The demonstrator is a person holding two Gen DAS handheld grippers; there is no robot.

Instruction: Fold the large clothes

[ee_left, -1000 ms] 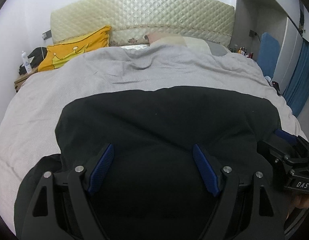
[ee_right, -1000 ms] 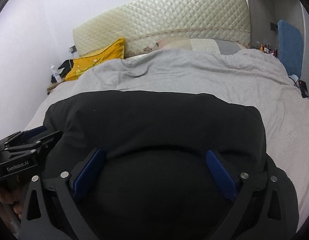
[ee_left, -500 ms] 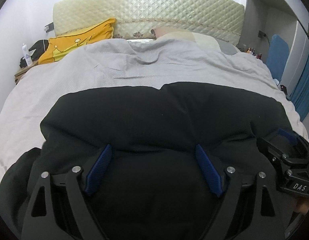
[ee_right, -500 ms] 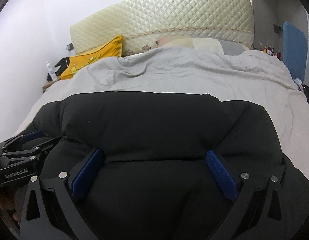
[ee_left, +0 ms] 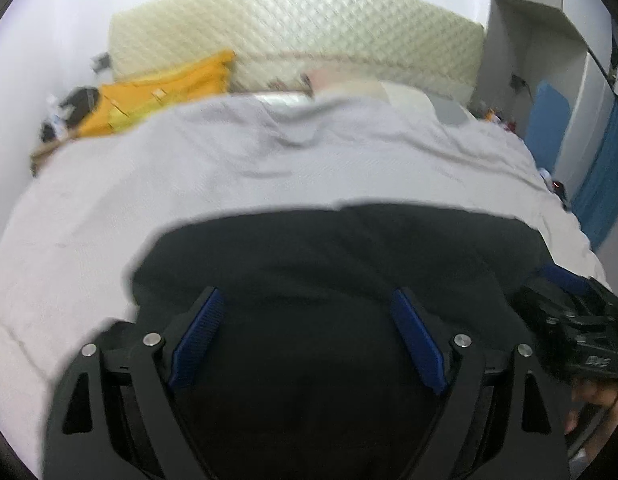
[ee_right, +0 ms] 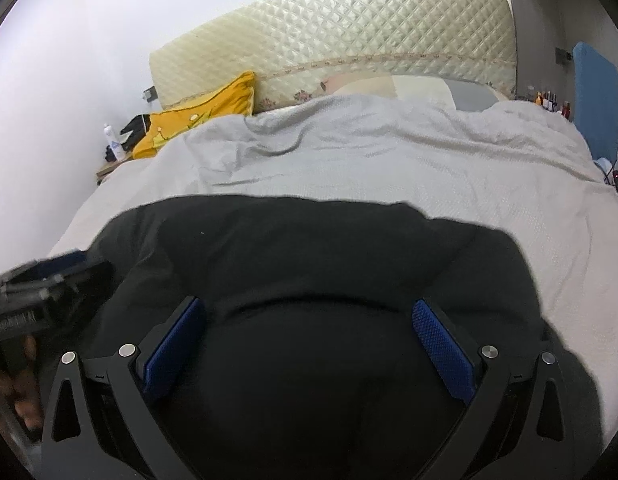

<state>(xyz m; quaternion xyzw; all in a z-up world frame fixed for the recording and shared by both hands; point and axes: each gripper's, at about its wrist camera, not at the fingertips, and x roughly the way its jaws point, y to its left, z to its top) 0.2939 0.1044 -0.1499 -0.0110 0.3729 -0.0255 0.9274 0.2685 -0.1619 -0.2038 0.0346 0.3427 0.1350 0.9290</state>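
A large black garment (ee_left: 333, 256) lies folded on the grey bedspread (ee_left: 269, 168) at the near end of the bed; it also shows in the right wrist view (ee_right: 309, 248). My left gripper (ee_left: 305, 308) is open, its blue pads (ee_left: 197, 332) wide apart just over the garment's near part. My right gripper (ee_right: 309, 320) is open too, its pads (ee_right: 441, 344) wide apart over the same garment. Each gripper shows at the edge of the other's view: the right one (ee_left: 569, 332), the left one (ee_right: 33, 292). The left wrist view is blurred.
The bedspread also shows in the right wrist view (ee_right: 389, 160). A yellow pillow (ee_right: 197, 116) and a quilted cream headboard (ee_right: 349, 40) stand at the far end. A bedside table with a bottle (ee_right: 111, 146) is far left. A blue curtain (ee_left: 601, 184) hangs at the right.
Both grippers have shifted over the garment and stayed open; the left view has swung and blurred. The garment's far fold looks narrower in both views.
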